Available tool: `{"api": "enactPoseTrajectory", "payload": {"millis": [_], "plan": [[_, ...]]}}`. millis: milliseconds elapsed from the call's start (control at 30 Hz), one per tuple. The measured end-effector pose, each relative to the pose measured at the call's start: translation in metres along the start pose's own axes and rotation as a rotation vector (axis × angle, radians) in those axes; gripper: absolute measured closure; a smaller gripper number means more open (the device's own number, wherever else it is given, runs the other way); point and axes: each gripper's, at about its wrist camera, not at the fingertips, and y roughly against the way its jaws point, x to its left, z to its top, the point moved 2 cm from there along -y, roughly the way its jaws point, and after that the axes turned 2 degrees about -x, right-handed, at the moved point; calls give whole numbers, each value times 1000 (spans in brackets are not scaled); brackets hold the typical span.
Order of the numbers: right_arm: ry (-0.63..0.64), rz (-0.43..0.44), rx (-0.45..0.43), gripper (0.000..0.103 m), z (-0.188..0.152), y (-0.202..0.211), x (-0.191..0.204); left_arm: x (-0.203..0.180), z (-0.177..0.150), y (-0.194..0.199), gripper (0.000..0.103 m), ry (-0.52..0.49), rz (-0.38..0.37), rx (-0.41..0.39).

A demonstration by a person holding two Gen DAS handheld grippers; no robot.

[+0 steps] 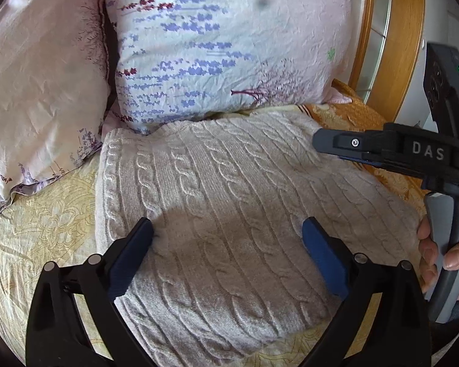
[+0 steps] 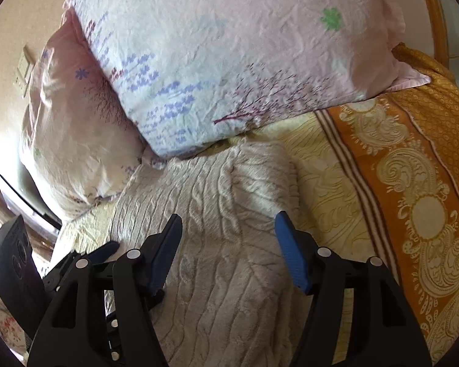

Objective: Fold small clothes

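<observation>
The cable-knit sweater (image 1: 217, 202) lies on the bed (image 1: 46, 238), already folded into a thick, compact rectangle, with its far edge just below the floral pillow (image 1: 229, 46). A second, pinker pillow (image 1: 36, 91) lies to the left of it.

The left gripper (image 1: 228, 241) hangs over the near part of the sweater with its blue fingers (image 1: 324, 260) spread wide; nothing is between them and they press on nothing. The right gripper (image 2: 228, 244) is over the right side of the sweater, and its fingers (image 2: 290, 253) are also apart and released, with no cloth caught in them. In the left wrist view the person's hand (image 1: 443, 257) is seen on its grey handle.

The folding step seems to be finished or almost finished, since both grippers are free and the garment keeps its shape. The next move probably calls for smoothing the top layer, or for lifting the bundle from both sides together so the folds do not slide open.
</observation>
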Motion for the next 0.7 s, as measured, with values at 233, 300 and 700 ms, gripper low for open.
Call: {"api": "enactPoseTrajectory", "payload": {"millis": [233,300,700], "plan": [[-180,100,65,22,0,-6,-28,60,6,29,6,198,-42,-72],[-196,112,87,22,-2,-11,-29,78,4,21,6,264,-61,-26],[-212,171,187,21,-12,-29,-25,116,-18,-16,17,549,-263,104]]}}
